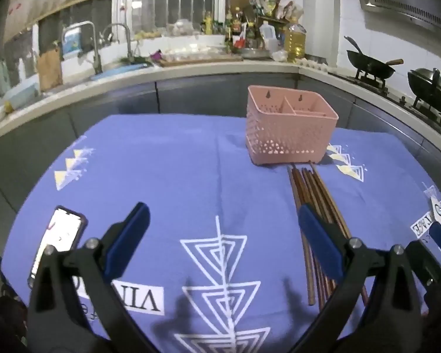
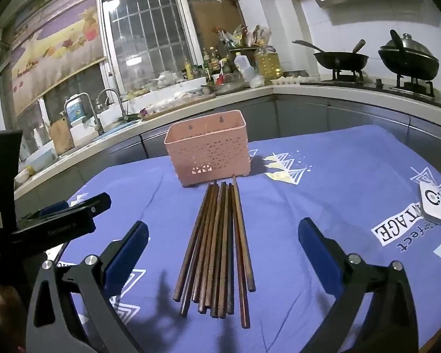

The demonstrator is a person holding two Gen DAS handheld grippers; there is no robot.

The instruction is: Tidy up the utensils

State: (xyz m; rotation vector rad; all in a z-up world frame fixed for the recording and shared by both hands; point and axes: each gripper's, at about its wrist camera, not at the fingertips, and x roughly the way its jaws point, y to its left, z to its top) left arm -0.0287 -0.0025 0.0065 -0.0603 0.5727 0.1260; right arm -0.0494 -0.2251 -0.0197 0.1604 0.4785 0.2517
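Observation:
A pink perforated utensil basket (image 1: 289, 131) with inner compartments stands upright on the blue tablecloth; it also shows in the right wrist view (image 2: 208, 150). Several brown wooden chopsticks (image 2: 220, 244) lie side by side on the cloth in front of the basket; in the left wrist view the chopsticks (image 1: 311, 194) run under my right-hand finger. My left gripper (image 1: 220, 235) is open and empty above the cloth, left of the chopsticks. My right gripper (image 2: 223, 256) is open and empty, its fingers straddling the chopstick bundle from above.
A phone (image 1: 58, 235) lies on the cloth at the left. A white tag (image 2: 432, 203) lies at the right. The table with the blue cloth (image 2: 338, 176) is bordered by a kitchen counter with a sink (image 2: 103, 117), bottles and woks (image 2: 341, 58).

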